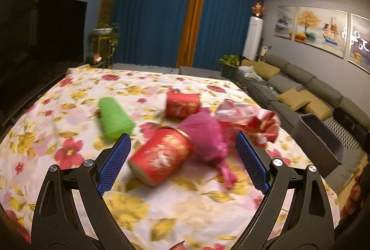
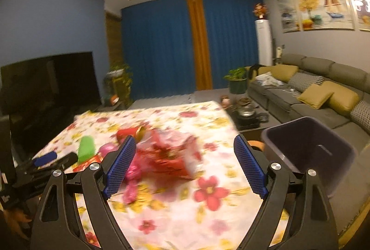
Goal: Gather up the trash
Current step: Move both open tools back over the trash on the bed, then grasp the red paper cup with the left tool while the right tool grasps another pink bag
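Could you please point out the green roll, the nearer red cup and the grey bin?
Green roll (image 1: 115, 119), left wrist view, its side.
Nearer red cup (image 1: 161, 155), left wrist view, its wall.
Grey bin (image 2: 333, 171), right wrist view, its inner wall.

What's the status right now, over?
Left gripper open, right gripper open, both empty. Trash pile on floral table. Bin beside table, nothing blocking.

No legible text; gold print on red cups (image 1: 161, 155) blurred.
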